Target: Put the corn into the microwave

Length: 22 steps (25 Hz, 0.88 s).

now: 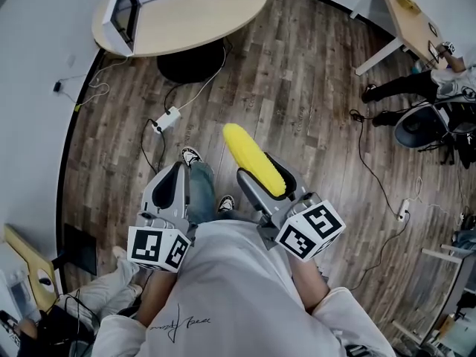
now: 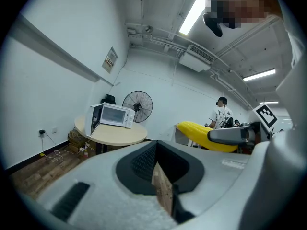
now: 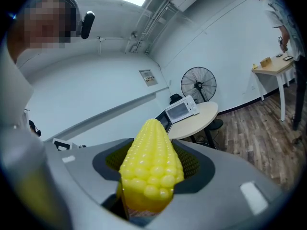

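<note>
A yellow corn cob (image 1: 251, 157) sticks out forward from my right gripper (image 1: 265, 172), whose jaws are shut on its lower part. In the right gripper view the corn (image 3: 151, 159) fills the space between the jaws. The white microwave (image 1: 123, 10) stands far ahead on a round wooden table (image 1: 201, 17) with its door swung open; it also shows small in the distance as the microwave (image 2: 110, 116) and the microwave (image 3: 180, 110). My left gripper (image 1: 181, 172) is held beside the right one, shut and holding nothing; the corn (image 2: 205, 135) shows to its right.
A standing fan (image 2: 137, 107) is behind the table. A power strip (image 1: 167, 119) and cables lie on the wood floor between me and the table. A second table (image 1: 407, 12) and a chair (image 1: 420, 125) are at the right. A person (image 2: 221, 114) stands far off.
</note>
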Each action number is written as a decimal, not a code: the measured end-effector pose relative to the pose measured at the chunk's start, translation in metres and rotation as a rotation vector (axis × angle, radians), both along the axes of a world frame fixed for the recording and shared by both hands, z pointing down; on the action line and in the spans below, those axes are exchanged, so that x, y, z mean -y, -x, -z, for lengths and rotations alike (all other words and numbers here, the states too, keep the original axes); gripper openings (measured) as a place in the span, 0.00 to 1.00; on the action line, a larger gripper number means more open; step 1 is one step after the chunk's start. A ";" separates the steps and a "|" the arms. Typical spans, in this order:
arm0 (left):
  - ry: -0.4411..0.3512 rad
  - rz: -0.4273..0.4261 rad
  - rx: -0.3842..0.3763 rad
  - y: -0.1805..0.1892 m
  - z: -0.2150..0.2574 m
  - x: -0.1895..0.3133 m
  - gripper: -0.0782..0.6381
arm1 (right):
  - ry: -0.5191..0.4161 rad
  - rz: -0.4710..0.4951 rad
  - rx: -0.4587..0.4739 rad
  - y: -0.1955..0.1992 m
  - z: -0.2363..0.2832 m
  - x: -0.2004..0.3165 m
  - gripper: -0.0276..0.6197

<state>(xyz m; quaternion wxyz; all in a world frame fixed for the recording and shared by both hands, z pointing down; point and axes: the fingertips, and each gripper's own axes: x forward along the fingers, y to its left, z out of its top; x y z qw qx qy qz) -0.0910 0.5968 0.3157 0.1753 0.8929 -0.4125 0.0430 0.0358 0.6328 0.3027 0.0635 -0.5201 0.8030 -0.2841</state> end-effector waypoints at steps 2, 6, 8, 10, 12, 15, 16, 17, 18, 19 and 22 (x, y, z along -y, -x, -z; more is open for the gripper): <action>-0.001 -0.008 -0.002 -0.003 -0.002 0.012 0.10 | -0.005 -0.004 0.000 -0.002 0.000 0.011 0.45; -0.014 -0.016 -0.017 -0.009 -0.001 0.044 0.10 | -0.014 -0.010 0.024 -0.009 0.000 0.040 0.45; -0.021 -0.015 -0.023 -0.012 0.002 0.059 0.10 | -0.017 -0.005 0.043 -0.012 0.001 0.056 0.45; -0.029 -0.018 -0.025 -0.013 0.004 0.076 0.10 | -0.020 0.007 0.044 -0.012 0.002 0.075 0.45; -0.034 -0.038 -0.032 -0.014 0.006 0.093 0.10 | -0.018 0.020 0.053 -0.011 0.003 0.097 0.45; -0.043 -0.057 -0.037 -0.012 0.009 0.123 0.10 | -0.016 0.029 0.065 -0.007 0.004 0.132 0.45; -0.044 -0.057 -0.037 -0.011 0.009 0.136 0.10 | -0.016 0.031 0.073 -0.005 0.006 0.144 0.45; -0.043 -0.056 -0.038 -0.009 0.010 0.148 0.10 | -0.017 0.033 0.081 -0.004 0.007 0.157 0.45; -0.041 -0.055 -0.039 -0.008 0.010 0.162 0.10 | -0.018 0.035 0.086 -0.002 0.008 0.169 0.45; -0.039 -0.056 -0.040 -0.007 0.011 0.175 0.10 | -0.018 0.037 0.085 0.000 0.010 0.181 0.45; -0.041 -0.062 -0.050 -0.001 0.016 0.213 0.10 | -0.018 0.046 0.073 0.008 0.015 0.218 0.45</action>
